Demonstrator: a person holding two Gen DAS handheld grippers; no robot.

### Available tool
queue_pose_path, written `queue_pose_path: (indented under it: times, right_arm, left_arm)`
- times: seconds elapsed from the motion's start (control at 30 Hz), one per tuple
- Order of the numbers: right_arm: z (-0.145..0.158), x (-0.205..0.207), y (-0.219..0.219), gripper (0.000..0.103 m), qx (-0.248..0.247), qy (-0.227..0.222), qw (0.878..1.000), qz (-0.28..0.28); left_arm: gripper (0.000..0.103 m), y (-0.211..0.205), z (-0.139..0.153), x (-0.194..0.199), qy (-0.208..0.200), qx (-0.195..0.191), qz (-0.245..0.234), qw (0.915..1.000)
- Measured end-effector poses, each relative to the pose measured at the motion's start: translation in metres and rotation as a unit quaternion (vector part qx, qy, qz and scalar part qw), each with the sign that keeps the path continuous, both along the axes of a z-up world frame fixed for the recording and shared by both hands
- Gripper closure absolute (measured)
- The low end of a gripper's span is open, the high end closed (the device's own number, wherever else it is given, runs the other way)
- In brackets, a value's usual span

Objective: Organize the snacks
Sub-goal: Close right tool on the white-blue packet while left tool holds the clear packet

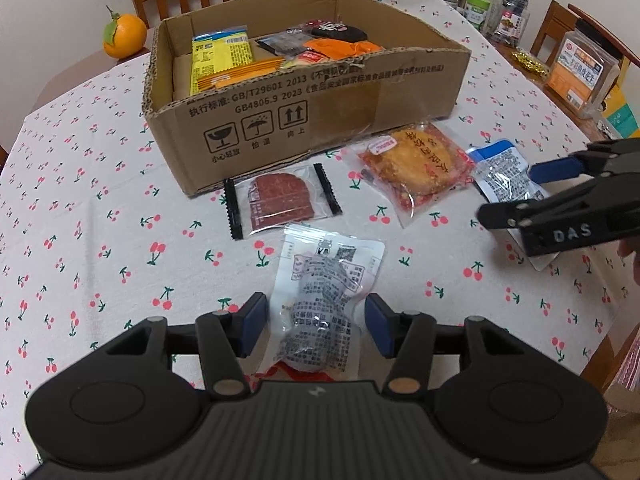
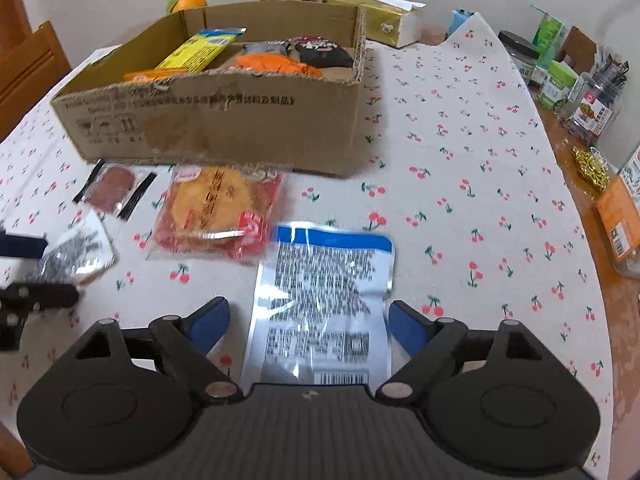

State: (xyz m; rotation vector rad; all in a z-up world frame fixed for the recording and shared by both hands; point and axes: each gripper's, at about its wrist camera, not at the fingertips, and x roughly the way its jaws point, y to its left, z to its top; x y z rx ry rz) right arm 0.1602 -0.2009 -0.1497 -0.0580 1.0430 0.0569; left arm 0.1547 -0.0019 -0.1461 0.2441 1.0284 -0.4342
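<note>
A cardboard box (image 1: 280,120) holding several snack packs stands on the cherry-print tablecloth; it also shows in the right wrist view (image 2: 224,128). My left gripper (image 1: 314,326) is open, its pads on either side of a white printed pack (image 1: 324,280) lying on the cloth. My right gripper (image 2: 308,322) is open around a blue-and-silver pack (image 2: 324,300), which also shows in the left wrist view (image 1: 500,172). A round pastry in a red-trimmed bag (image 1: 416,164) and a dark red jerky pack (image 1: 280,196) lie in front of the box.
An orange (image 1: 124,36) sits behind the box on the left. Jars, tins and boxes (image 2: 576,92) crowd the table's right edge, with a tissue box (image 2: 380,20) at the back. Wooden chairs stand around the table.
</note>
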Motion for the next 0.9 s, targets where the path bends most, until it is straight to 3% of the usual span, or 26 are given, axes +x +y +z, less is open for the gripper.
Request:
queue_pose_path:
  times: [0.1,0.17,0.3,0.5,0.77,0.9]
  right_arm:
    - [-0.001,0.004,0.002,0.014,0.000,-0.008,1.000,-0.002]
    - [0.001,0.004,0.002,0.027,0.000,-0.017,1.000,-0.002]
    - [0.003,0.004,0.000,0.030,0.000,-0.019,1.000,0.005]
    - [0.007,0.000,-0.003,0.029,0.001,-0.010,1.000,0.007]
    - [0.003,-0.010,-0.011,0.017,0.010,0.001,1.000,0.001]
    - [0.001,-0.007,-0.007,0.015,0.002,-0.009,1.000,-0.002]
  left_arm:
    - [0.050,-0.001,0.000,0.001,0.001,-0.001,0.001,1.0000]
    - [0.050,-0.001,0.000,0.001,0.000,-0.001,0.000,1.0000]
    - [0.050,-0.001,0.000,0.002,-0.001,-0.001,-0.004,1.0000]
    - [0.050,-0.001,0.001,0.003,0.004,0.004,-0.019,0.9998]
    - [0.048,-0.001,0.001,0.002,0.003,0.008,-0.044,0.9990]
    - [0.057,-0.002,0.001,0.002,0.003,0.003,-0.046,0.9989]
